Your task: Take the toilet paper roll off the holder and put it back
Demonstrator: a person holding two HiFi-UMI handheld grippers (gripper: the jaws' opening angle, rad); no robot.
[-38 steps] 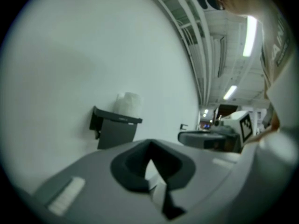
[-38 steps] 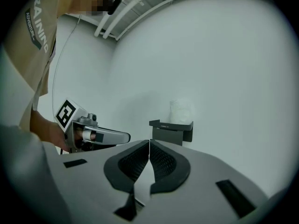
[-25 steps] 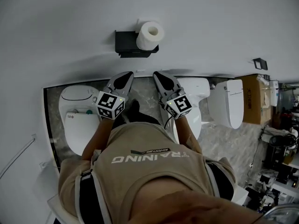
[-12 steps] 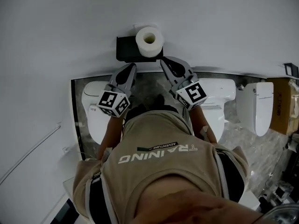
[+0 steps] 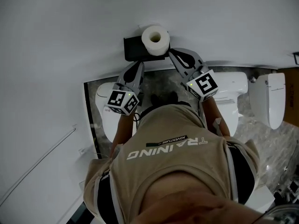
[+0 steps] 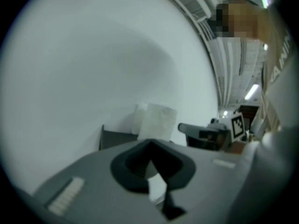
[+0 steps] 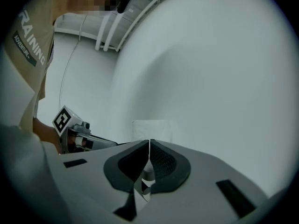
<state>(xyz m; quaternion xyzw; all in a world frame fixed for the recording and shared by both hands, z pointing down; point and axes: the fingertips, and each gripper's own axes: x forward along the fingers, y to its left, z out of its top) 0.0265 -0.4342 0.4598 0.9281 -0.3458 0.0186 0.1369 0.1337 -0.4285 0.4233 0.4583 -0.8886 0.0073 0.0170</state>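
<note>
Now, with the toilet paper roll (image 5: 155, 38) on its black wall holder (image 5: 132, 49) and the left gripper (image 5: 138, 65) and right gripper (image 5: 174, 54) both clenched empty just below, one should open wide, then square up on the roll's sides.

Both grippers point at the toilet paper roll (image 5: 155, 38). Left gripper (image 5: 138, 66) is below-left of the roll and clear of it, jaws together, nothing between them. Right gripper (image 5: 173, 54) is just below-right of the roll, the nearer of the two, jaws closed and empty. Both bare forearms are stretched forward, marker cubes facing up.
</note>
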